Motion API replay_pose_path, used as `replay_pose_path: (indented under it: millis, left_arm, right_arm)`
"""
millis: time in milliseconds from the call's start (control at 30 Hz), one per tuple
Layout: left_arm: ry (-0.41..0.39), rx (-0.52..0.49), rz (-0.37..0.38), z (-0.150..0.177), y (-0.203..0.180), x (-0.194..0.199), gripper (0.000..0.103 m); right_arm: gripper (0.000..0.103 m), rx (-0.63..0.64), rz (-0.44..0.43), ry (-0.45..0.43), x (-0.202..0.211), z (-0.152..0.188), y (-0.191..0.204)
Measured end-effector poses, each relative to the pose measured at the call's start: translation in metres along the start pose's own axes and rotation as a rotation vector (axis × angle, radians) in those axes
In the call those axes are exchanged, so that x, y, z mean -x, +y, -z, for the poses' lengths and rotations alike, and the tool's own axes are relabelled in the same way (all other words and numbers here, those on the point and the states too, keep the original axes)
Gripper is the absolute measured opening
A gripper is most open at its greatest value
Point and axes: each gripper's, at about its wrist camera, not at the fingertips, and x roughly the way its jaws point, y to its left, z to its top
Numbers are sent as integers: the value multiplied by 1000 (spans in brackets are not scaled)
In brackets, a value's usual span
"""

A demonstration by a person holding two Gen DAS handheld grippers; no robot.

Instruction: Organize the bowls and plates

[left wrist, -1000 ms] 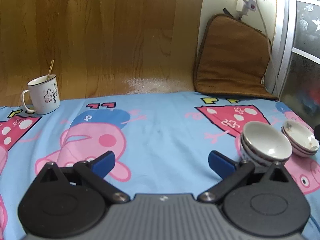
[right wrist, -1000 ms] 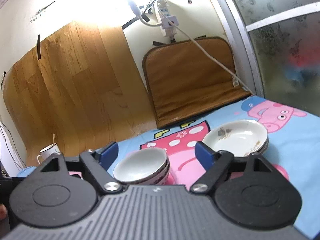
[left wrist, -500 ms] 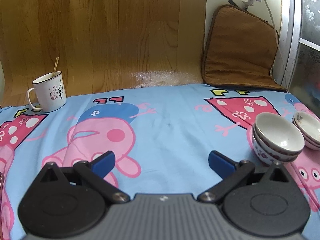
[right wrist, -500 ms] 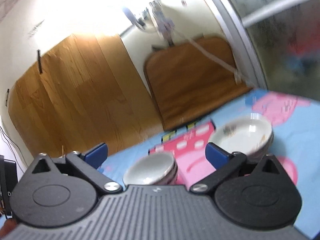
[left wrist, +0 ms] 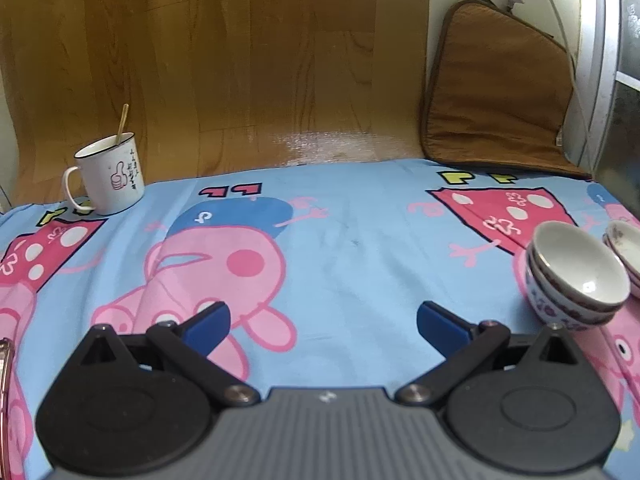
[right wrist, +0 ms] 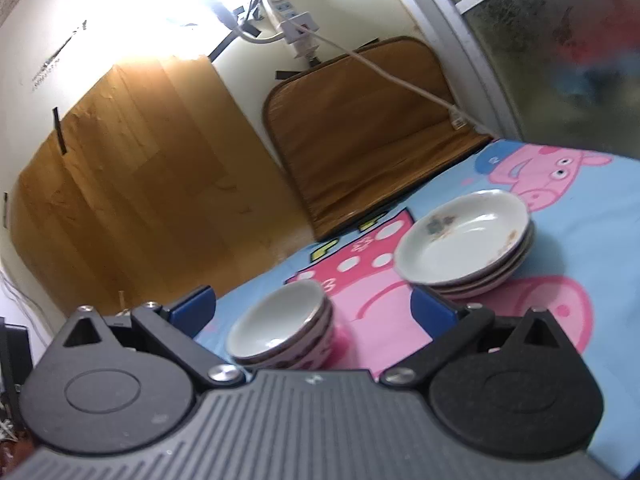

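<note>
A stack of white bowls with patterned sides (left wrist: 576, 280) stands on the blue cartoon cloth at the right of the left wrist view; it also shows low in the middle of the right wrist view (right wrist: 282, 330). A stack of shallow white plates (right wrist: 466, 244) stands just right of the bowls, and its edge shows in the left wrist view (left wrist: 626, 254). My left gripper (left wrist: 323, 325) is open and empty above the cloth, left of the bowls. My right gripper (right wrist: 314, 306) is open and empty, close above the bowls and tilted.
A white mug with a stick in it (left wrist: 110, 178) stands at the back left. A brown cushion (left wrist: 496, 96) leans on the back wall by the window frame (right wrist: 452, 36). A wood-pattern sheet (left wrist: 240, 64) covers the wall. A power strip and cord (right wrist: 296, 24) hang above the cushion.
My left gripper has drawn back and turned left, so the bowls sit further right in its view. My right gripper has tilted and shifted; bowls and plates appear closer. Both stay open.
</note>
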Motion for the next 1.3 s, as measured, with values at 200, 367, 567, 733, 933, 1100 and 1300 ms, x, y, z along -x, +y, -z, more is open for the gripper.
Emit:
replay_pose_path:
  millis: [200, 367, 567, 733, 933, 1100, 1300]
  left_arm:
    - [9, -9, -26, -2, -3, -5, 103]
    - [15, -31, -44, -2, -7, -7, 103]
    - [28, -35, -52, -3, -9, -11, 103]
    - [30, -51, -66, -2, -11, -15, 103]
    - [52, -55, -71, 1, -12, -23, 103]
    - [72, -51, -72, 2, -10, -30, 103]
    - [81, -24, -62, 3, -6, -36, 103]
  right_arm:
    - [103, -5, 7, 24, -6, -4, -5]
    - [103, -36, 13, 48, -12, -5, -15]
    - [103, -39, 3, 70, -15, 1, -18]
    - [103, -46, -2, 77, -18, 4, -21]
    - [103, -57, 0, 94, -25, 9, -26]
    - [103, -68, 3, 127, -31, 13, -31]
    - [103, -80, -7, 137, -34, 16, -36]
